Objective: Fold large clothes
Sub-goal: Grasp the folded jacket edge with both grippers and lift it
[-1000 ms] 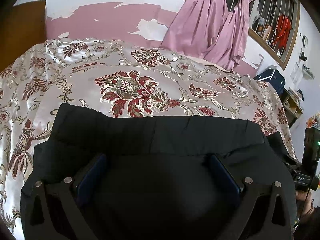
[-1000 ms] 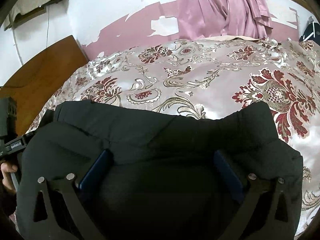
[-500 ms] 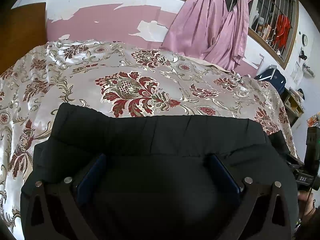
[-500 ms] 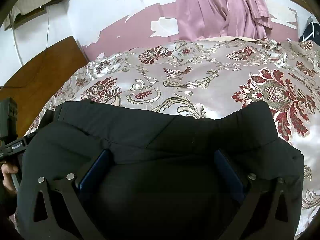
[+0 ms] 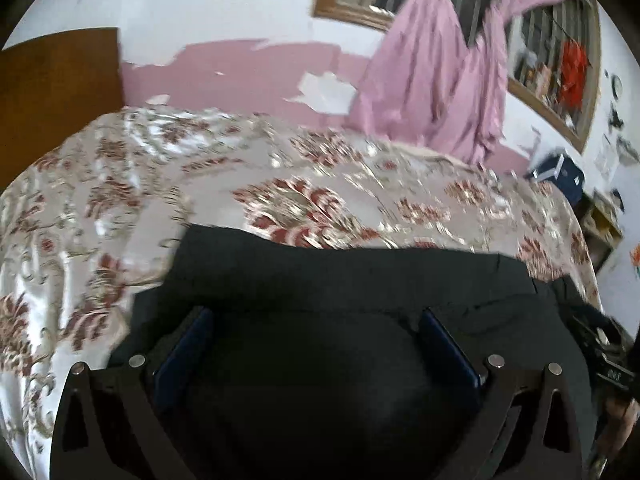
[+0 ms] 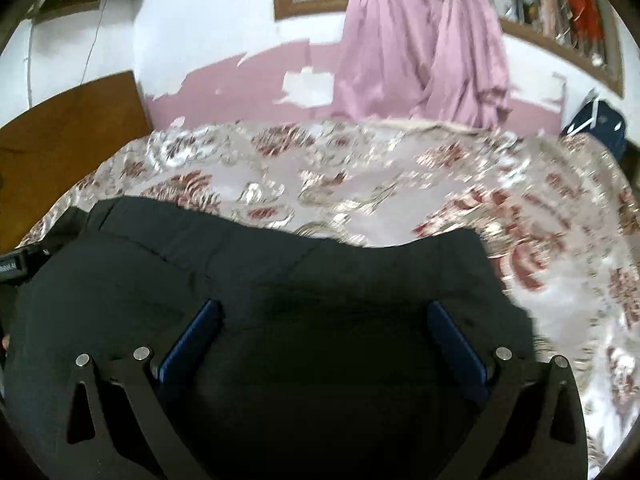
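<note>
The step in hand looks like the end of a fold: the black garment (image 5: pixel 344 288) lies in a stacked block on the bed (image 5: pixel 120 208), filling the lower half of both frames, with its far edge running straight across the middle. Both views are blurred (the hand-held grippers appear to be in motion), so fine detail is lost.

The left hand-held gripper (image 5: pixel 316 336) has its 2 fingers spread wide, with cloth lying between and under them but nothing pinched. The right hand-held gripper (image 6: pixel 320 328) is equally wide, also holding nothing; its fingers sit over the garment's near part.

The next move probably calls for picking a fresh edge, most likely a side at lower left or lower right of the frame, closing on it and carrying it across for another fold.

The cloth looks thick, matte and dark, with 1 visible seam and soft layered ridges near the far edge.
</note>
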{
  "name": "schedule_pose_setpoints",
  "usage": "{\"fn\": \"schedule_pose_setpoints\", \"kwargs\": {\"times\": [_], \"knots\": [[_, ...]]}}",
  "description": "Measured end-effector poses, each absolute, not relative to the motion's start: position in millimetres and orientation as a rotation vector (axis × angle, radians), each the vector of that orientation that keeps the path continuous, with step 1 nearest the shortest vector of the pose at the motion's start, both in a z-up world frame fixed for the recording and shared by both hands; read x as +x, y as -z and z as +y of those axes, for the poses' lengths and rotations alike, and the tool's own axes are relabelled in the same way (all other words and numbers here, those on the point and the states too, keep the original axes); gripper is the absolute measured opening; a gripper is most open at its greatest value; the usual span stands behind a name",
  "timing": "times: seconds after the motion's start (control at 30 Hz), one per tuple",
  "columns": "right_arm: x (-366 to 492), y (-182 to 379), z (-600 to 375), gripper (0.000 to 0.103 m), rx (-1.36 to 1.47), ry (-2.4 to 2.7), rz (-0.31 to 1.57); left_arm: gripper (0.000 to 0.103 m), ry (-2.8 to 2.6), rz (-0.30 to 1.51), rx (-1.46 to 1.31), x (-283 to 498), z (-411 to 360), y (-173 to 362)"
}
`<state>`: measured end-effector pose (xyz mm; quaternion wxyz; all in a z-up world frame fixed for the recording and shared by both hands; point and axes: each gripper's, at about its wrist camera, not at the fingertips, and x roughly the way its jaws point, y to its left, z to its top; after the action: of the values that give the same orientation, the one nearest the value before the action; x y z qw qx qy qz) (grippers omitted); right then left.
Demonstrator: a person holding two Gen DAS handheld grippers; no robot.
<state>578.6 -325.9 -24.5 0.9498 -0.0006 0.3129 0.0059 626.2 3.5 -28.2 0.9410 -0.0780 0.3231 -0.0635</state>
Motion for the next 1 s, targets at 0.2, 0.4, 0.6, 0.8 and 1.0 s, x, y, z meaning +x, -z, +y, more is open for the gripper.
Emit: {"fn": "schedule_pose_setpoints", "kwargs": {"times": [0.2,0.4,0.6,0.8,1.0], "knots": [[541,5,-356,0.101,0.019,0.080,0.547,0.103,0.046,0.625,-0.216,606,47,25],[523,2,-389,0.101,0.126,0.173,0.530,0.103,0.056,0.725,-0.242,603,73,39],[521,19,-416,0.101,0.207,0.117,0.628,0.103,0.121,0.814,-0.280,601,90,58],[528,45,-425,0.101,0.236,0.058,0.758,0.103,0.199,0.871,-0.421,604,107,77],[537,61,-430,0.102,0.288,0.013,0.821,0.103,0.266,0.931,-0.491,610,114,91]]}}
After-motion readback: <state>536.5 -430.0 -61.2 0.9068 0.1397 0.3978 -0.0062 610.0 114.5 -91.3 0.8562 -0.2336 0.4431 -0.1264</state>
